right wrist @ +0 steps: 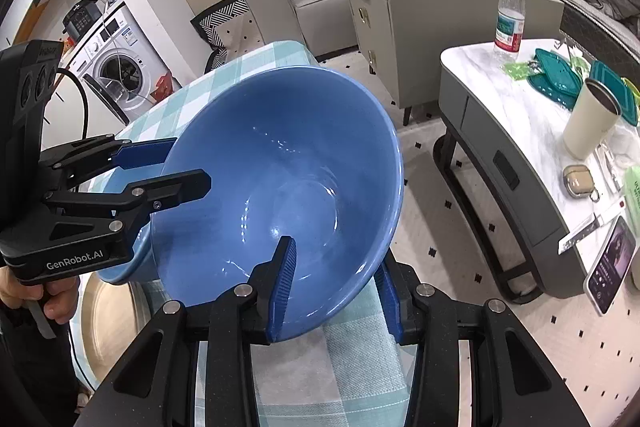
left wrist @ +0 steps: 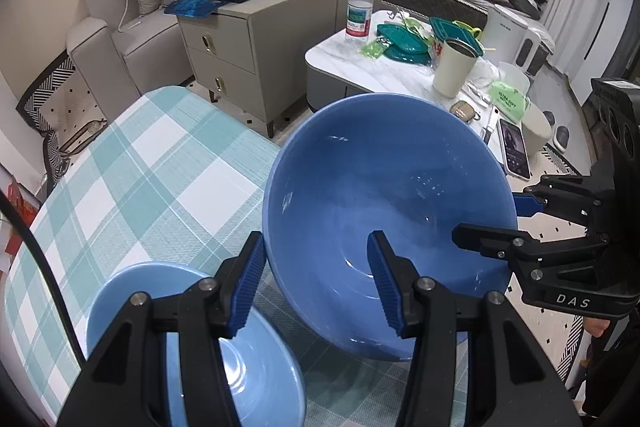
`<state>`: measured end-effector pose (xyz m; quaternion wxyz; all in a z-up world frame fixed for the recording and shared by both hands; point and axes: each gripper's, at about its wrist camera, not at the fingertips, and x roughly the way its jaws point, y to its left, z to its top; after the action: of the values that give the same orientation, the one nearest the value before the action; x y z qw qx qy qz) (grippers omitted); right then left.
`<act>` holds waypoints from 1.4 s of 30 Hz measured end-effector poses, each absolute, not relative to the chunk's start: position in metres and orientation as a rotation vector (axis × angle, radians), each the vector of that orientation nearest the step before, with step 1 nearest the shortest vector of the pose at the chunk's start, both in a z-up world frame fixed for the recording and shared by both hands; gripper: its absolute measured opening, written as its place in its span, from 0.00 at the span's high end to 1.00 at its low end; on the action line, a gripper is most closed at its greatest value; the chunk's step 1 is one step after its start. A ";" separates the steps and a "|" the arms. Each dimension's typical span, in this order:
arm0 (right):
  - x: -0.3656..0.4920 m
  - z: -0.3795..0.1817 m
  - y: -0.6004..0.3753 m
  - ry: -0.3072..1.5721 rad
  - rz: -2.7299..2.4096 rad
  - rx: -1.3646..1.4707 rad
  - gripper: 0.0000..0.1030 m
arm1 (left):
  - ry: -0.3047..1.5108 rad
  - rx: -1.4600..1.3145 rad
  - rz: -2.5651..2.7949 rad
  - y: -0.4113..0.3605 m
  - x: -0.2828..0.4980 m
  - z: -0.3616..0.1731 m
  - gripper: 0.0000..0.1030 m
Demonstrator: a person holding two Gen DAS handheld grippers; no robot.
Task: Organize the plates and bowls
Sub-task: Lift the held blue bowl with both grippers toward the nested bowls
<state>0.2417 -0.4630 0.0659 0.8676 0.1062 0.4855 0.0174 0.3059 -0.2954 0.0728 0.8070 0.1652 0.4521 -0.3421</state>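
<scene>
Both claws grip one large glossy blue ceramic bowl.
Left claw and right claw each pinch its rim, tilted above the teal-checked worktop; a smaller pale-blue bowl sits near left.

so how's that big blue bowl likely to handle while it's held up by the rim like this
The big blue bowl looks glazed and glossy, so probably slippery against the pads. It seems rigid and likely heavy for its size, hence one hand-held gripper on each side of the rim: left hand-held gripper, right hand-held gripper. If ceramic, it would chip if dropped onto the smaller bowl below.
</scene>
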 end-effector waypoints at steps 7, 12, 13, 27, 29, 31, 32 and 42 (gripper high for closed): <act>0.245 0.081 -0.453 0.999 0.043 0.188 0.61 | 0.943 0.331 -0.712 -0.285 0.306 0.086 0.50; 0.249 0.091 -0.444 0.988 0.047 0.166 0.61 | 0.933 0.318 -0.699 -0.276 0.307 0.093 0.50; 0.249 0.093 -0.442 0.985 0.049 0.162 0.61 | 0.930 0.316 -0.695 -0.275 0.307 0.095 0.50; 0.254 0.118 -0.419 0.954 0.065 0.103 0.61 | 0.887 0.278 -0.666 -0.249 0.304 0.117 0.50; 0.255 0.121 -0.413 0.951 0.071 0.093 0.61 | 0.882 0.270 -0.659 -0.244 0.303 0.120 0.50; 0.256 0.123 -0.408 0.950 0.080 0.084 0.61 | 0.878 0.261 -0.649 -0.238 0.303 0.122 0.50; 0.257 0.125 -0.404 0.948 0.087 0.078 0.61 | 0.877 0.257 -0.644 -0.235 0.303 0.124 0.50; 0.265 0.135 -0.371 0.942 0.143 0.037 0.61 | 0.862 0.220 -0.585 -0.201 0.301 0.132 0.50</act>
<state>0.2647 -0.3714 0.1346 0.8886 0.0176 0.4533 0.0687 0.3012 -0.2011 0.1322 0.8616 0.1048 0.4110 -0.2787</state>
